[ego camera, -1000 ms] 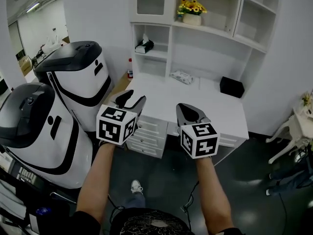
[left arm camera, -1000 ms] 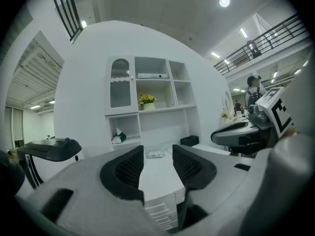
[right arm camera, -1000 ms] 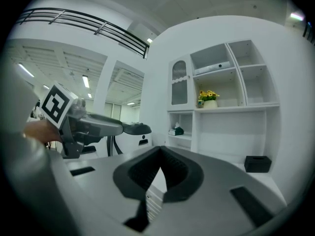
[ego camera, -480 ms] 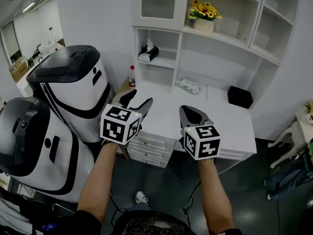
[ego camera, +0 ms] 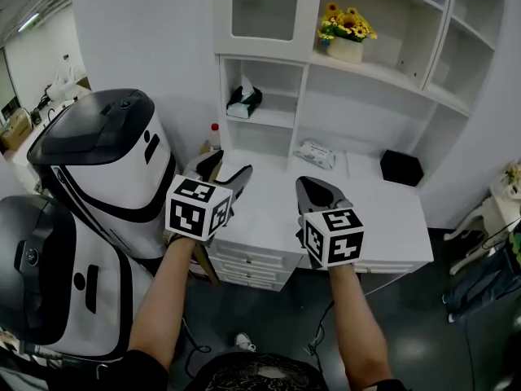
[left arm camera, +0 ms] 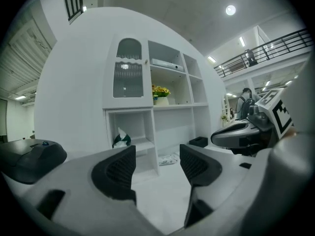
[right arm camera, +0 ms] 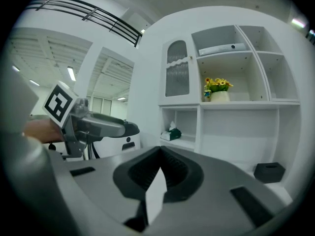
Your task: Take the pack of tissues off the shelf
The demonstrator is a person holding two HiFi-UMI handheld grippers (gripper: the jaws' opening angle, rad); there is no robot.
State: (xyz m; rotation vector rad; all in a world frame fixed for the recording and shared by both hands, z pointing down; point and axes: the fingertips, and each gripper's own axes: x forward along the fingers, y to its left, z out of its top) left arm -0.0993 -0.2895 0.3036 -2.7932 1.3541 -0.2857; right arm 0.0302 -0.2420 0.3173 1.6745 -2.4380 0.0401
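Note:
The pack of tissues (ego camera: 243, 102) is a dark pack with a white tissue sticking out of its top. It stands in the small left cubby of the white shelf unit (ego camera: 303, 88), and shows in the left gripper view (left arm camera: 120, 139) and the right gripper view (right arm camera: 171, 133). My left gripper (ego camera: 228, 168) (left arm camera: 157, 163) hovers over the desk's front left edge, well short of the pack. Its jaws have just been opening and stand open, with nothing between them. My right gripper (ego camera: 313, 187) (right arm camera: 160, 154) is beside it, shut and empty.
A flat pack of wipes (ego camera: 314, 155) and a black box (ego camera: 400, 168) lie on the white desk (ego camera: 269, 198). A red-capped bottle (ego camera: 214, 137) stands at the desk's left. Two large white-and-black machines (ego camera: 114, 153) crowd the left. A flower pot (ego camera: 348, 39) sits on an upper shelf.
Both grippers have come forward toward the desk, and the shelf unit looks nearer. The left jaws stand wider apart than before. The right jaws stay shut.

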